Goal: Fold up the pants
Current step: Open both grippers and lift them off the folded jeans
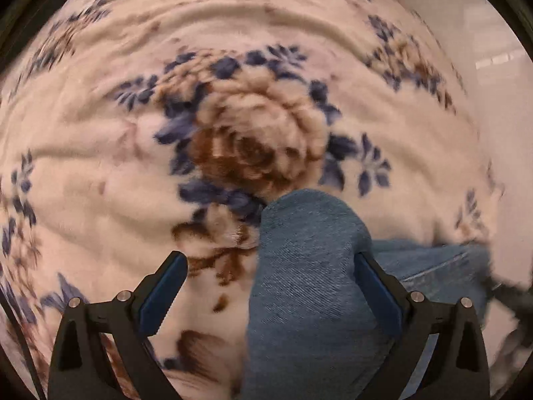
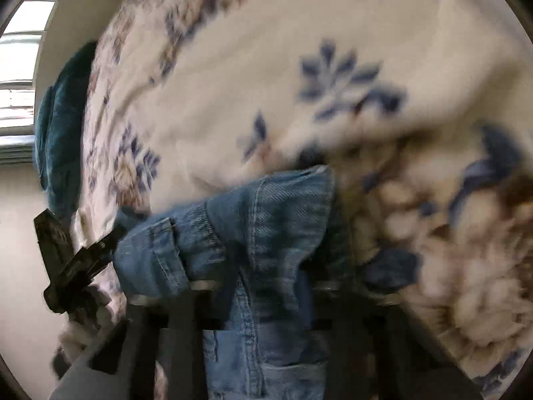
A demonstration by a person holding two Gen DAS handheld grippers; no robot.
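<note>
- Fleece covers nearly all of the left wrist view: a cream plush blanket (image 1: pixel 100 173) printed with blue leaves, and at its middle a large brown and tan rose (image 1: pixel 256 140), the landmark for that view.
- Left of and below the rose, one black finger with a blue pad (image 1: pixel 163 295) of the left gripper (image 1: pixel 269 286) hangs over bare blanket, touching no cloth.
- Directly below the rose, a rounded fold of blue denim pants (image 1: pixel 306 266) rises between the fingers; it lies against the far blue pad only, so the jaws stand released and wide.
- Below and right of the rose, more denim with a pale stitched seam trails off toward the blurred edge.
- In the right wrist view the landmark is the pants' bunched hem (image 2: pixel 266 220), low at centre.
- Far left of the hem, a bright window and a teal cloth (image 2: pixel 63 123) sit beyond the blanket's edge.
- Just left of and below the hem, a black gripper part (image 2: pixel 76 266) touches the denim.
- At the hem, the right gripper (image 2: pixel 266 286) is clenched on the denim, its fingers blurred and mostly hidden by cloth.
- Right of the hem, blurred cream blanket with brown and blue flowers fills the view.
</note>
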